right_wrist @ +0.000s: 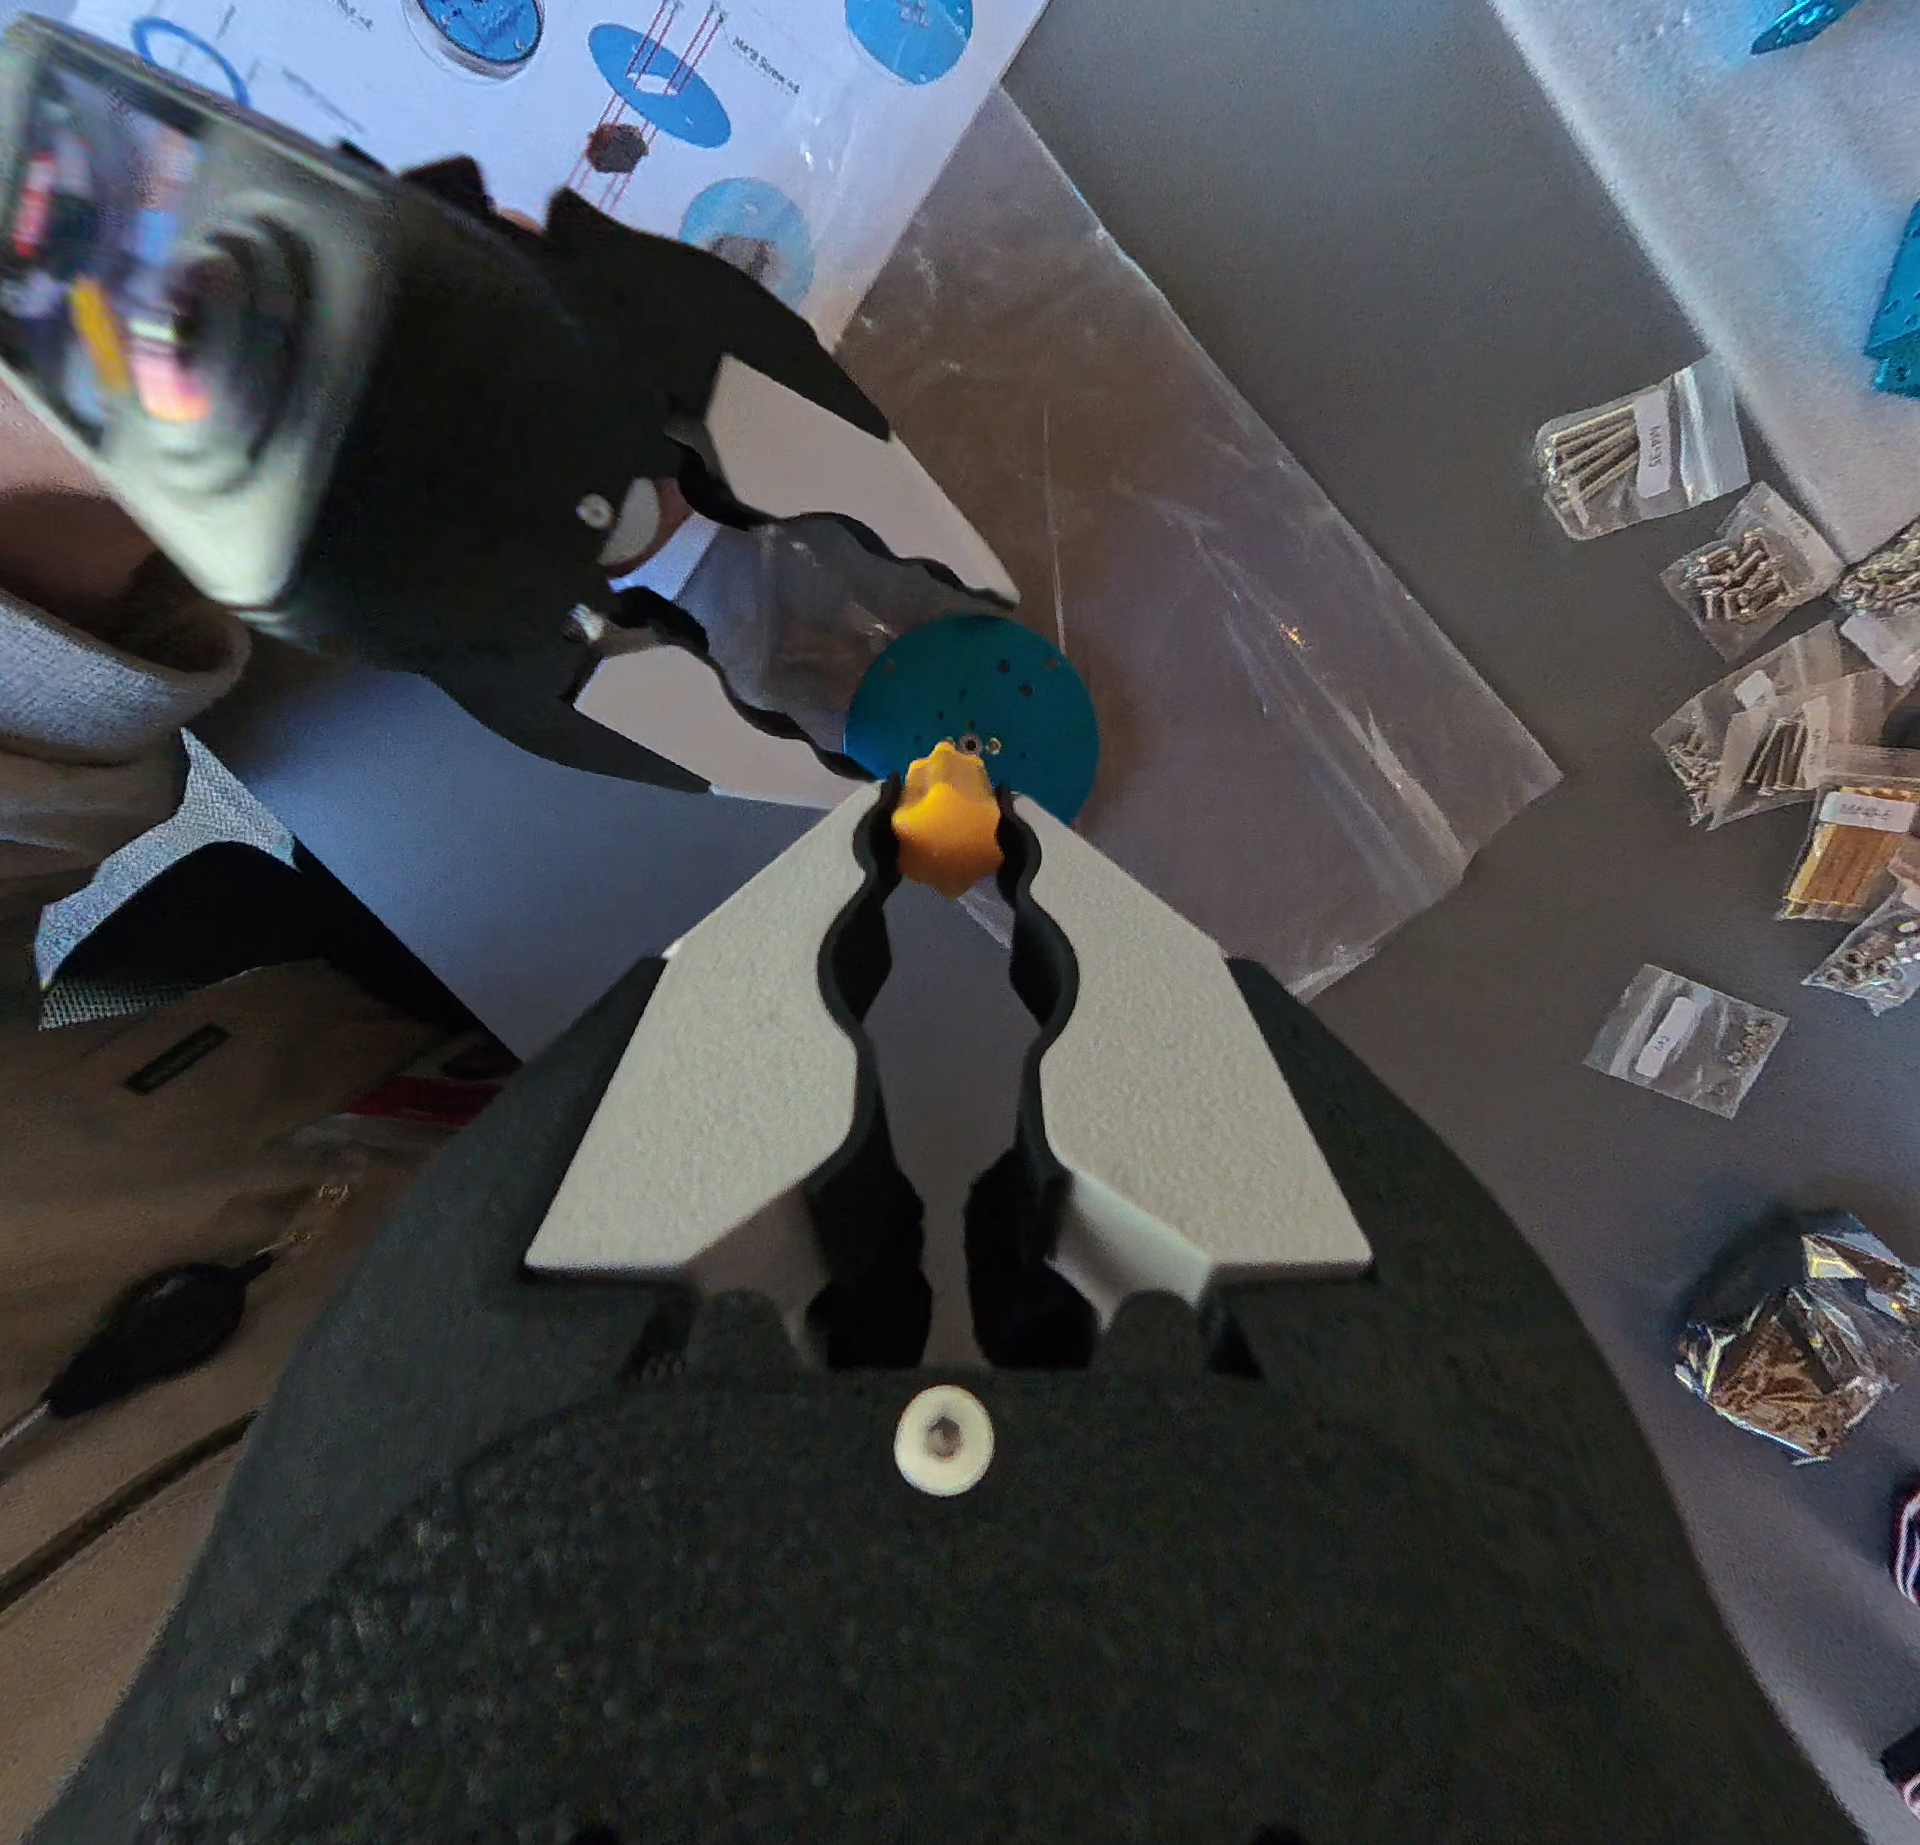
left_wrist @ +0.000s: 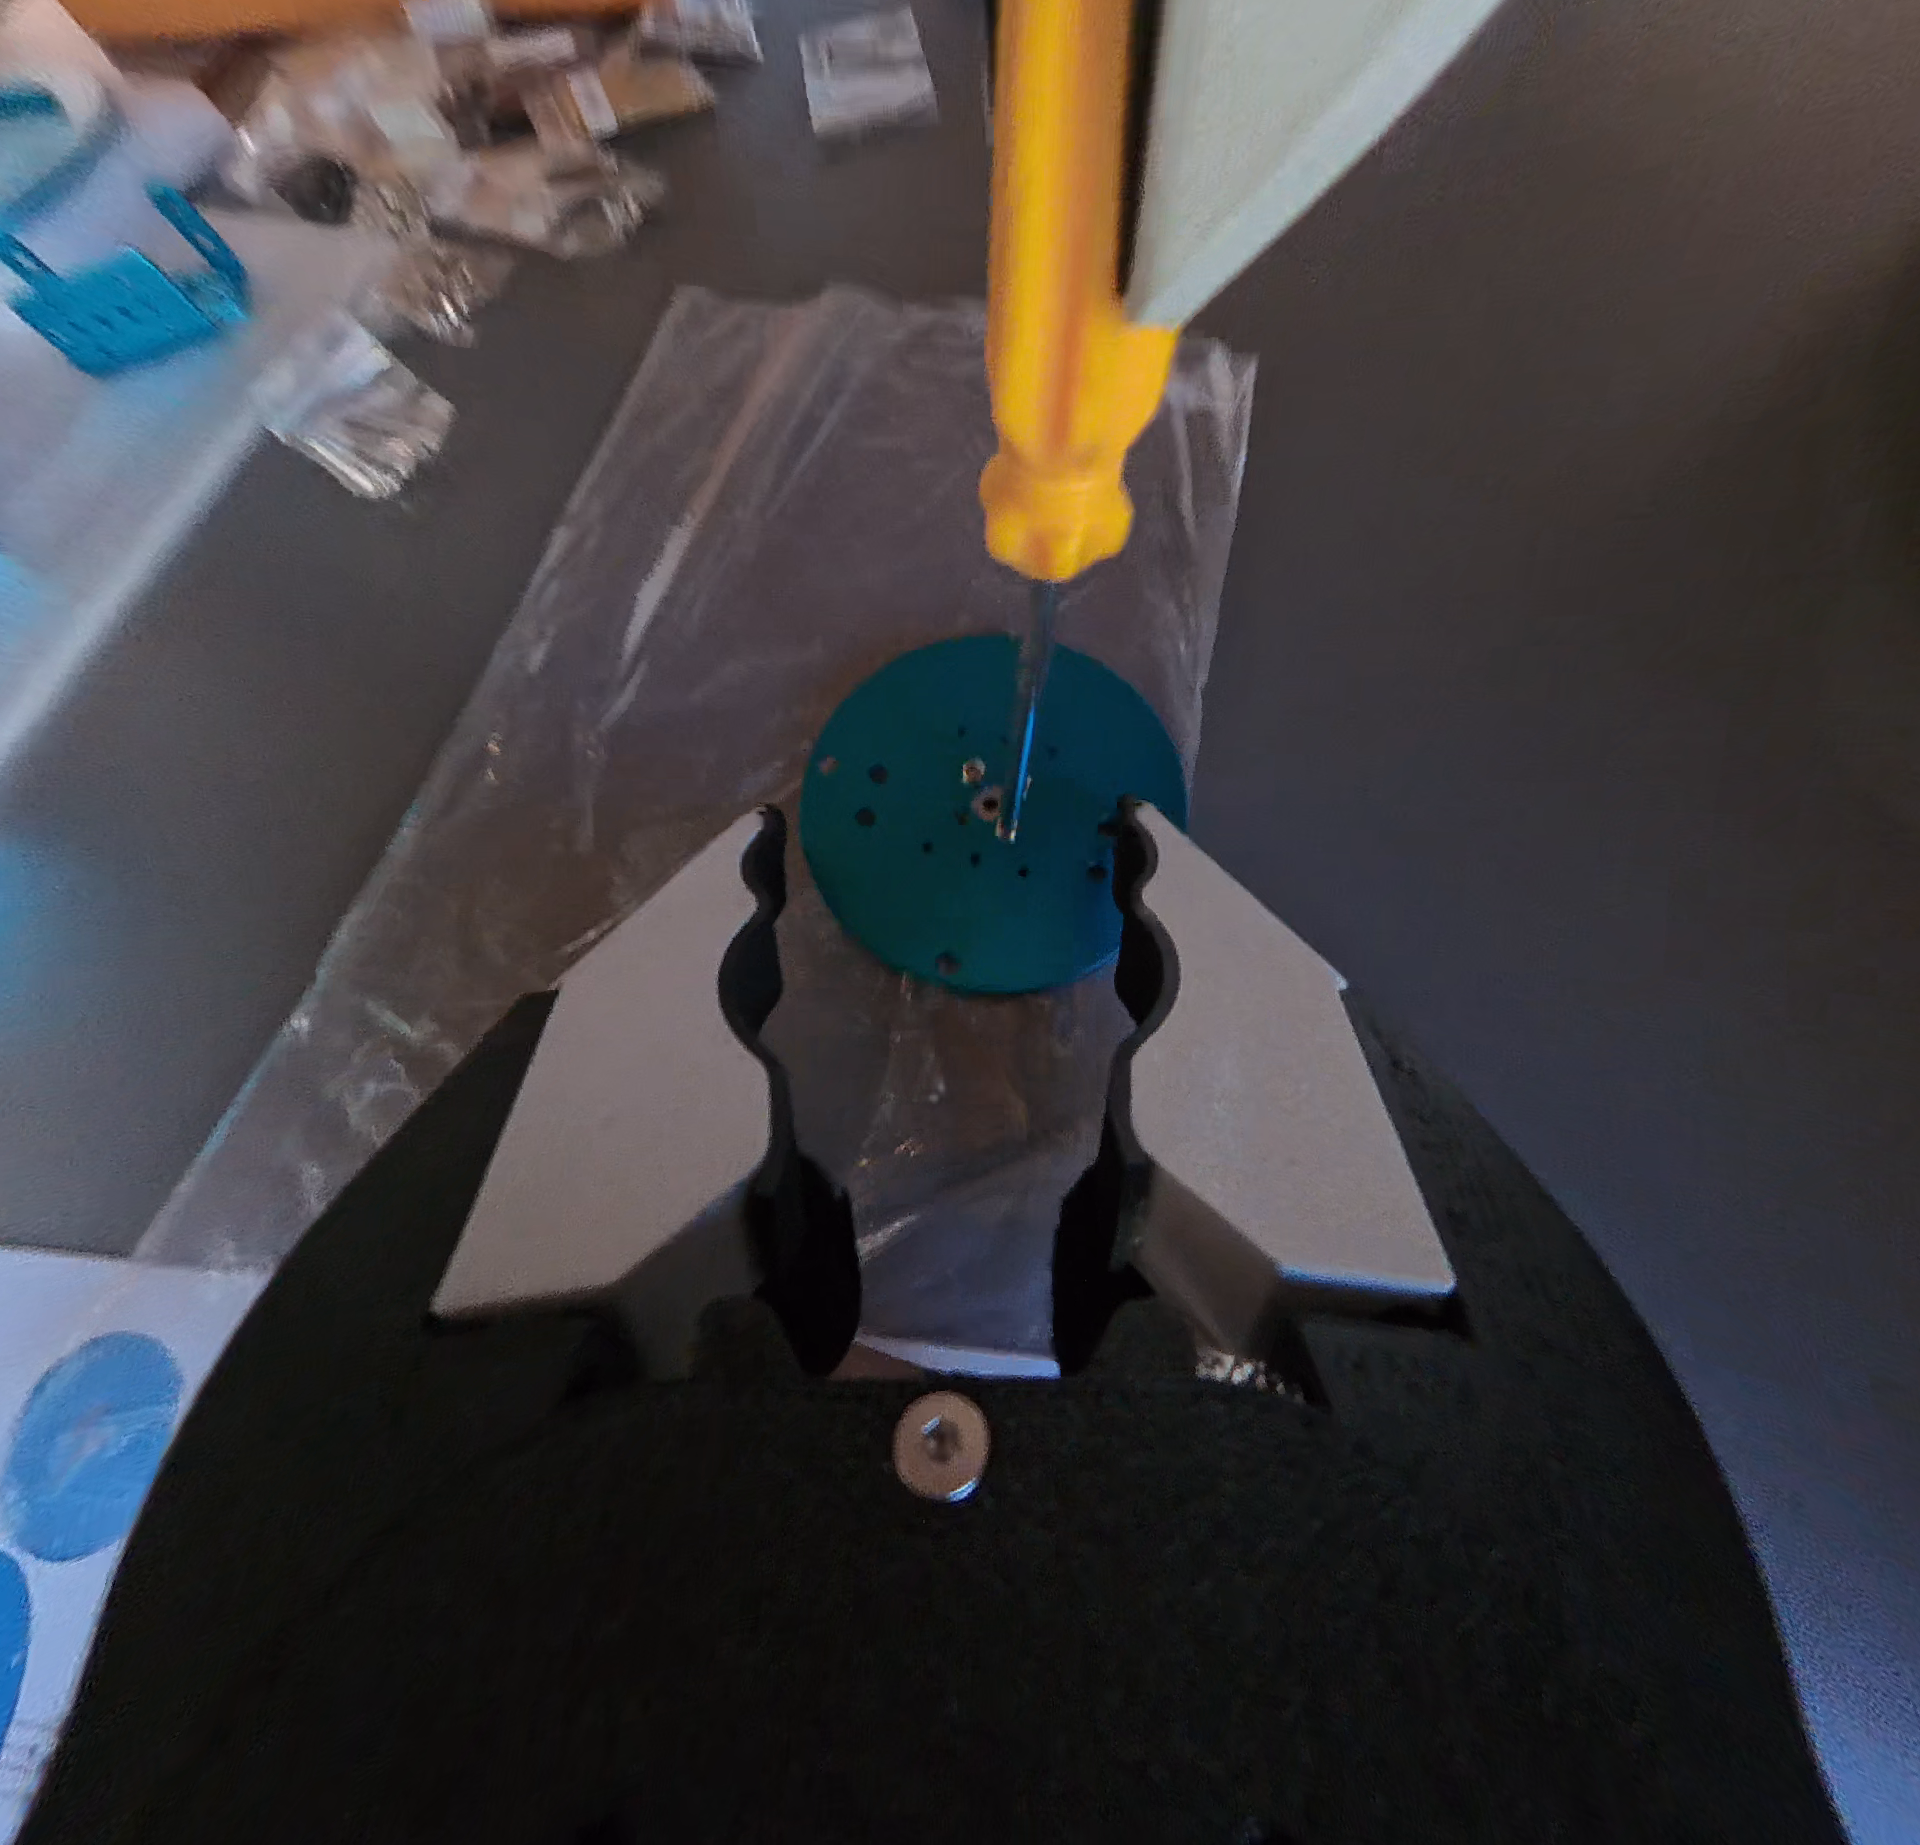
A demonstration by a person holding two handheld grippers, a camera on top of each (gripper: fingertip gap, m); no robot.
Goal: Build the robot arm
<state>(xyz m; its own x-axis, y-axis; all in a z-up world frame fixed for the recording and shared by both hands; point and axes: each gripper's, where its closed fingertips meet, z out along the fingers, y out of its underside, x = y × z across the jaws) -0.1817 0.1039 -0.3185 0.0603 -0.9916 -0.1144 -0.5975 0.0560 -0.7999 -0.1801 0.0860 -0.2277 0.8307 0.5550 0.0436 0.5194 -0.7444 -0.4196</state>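
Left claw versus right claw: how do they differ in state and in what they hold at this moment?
The right claw is clamped on the yellow plastic screwdriver handle; the left claw is open and holds nothing. The right claw points down over the round teal metal disc with holes; the left claw sits low at the disc's edge, its tips either side. Both have white fingers with wavy black pads and work over the clear plastic bag.

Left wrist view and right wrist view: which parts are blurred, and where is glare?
Left wrist view: small bags at top left are smeared; blue disc is sharp. Right wrist view: other hand-held gripper blurs at its camera end; plastic sheet shows pale glare.
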